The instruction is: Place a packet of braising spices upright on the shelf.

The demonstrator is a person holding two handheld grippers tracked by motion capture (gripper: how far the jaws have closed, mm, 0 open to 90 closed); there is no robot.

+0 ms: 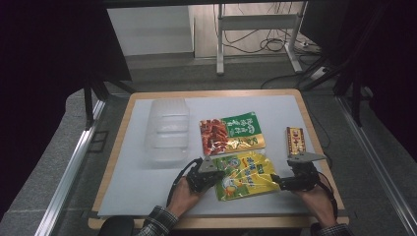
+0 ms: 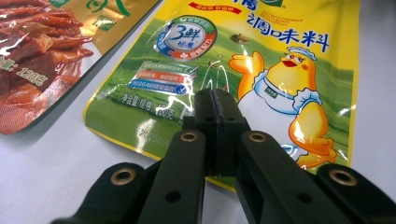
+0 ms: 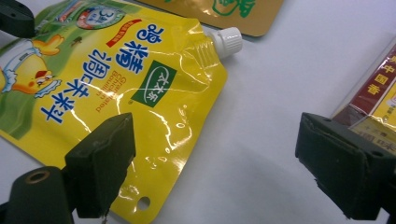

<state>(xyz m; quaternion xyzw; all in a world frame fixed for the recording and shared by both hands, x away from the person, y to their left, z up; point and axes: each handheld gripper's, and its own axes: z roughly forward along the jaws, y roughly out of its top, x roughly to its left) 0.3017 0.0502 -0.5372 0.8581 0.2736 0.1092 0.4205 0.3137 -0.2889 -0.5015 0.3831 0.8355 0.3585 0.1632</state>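
My left gripper (image 2: pixel 215 100), jaws pressed together, and right gripper (image 3: pixel 215 163), jaws spread, flank the yellow pouch (image 1: pixel 246 174) at lower centre.

On the white mat (image 1: pixel 128 187) covering the wooden table (image 1: pixel 117 147), a clear plastic ridged container (image 1: pixel 167 130) lies at left. Right of it sits a red-and-green snack packet (image 1: pixel 231 133), with a yellow spouted seasoning pouch (image 1: pixel 246 175) just in front. A small red-and-gold box (image 1: pixel 295 140) lies farthest right.
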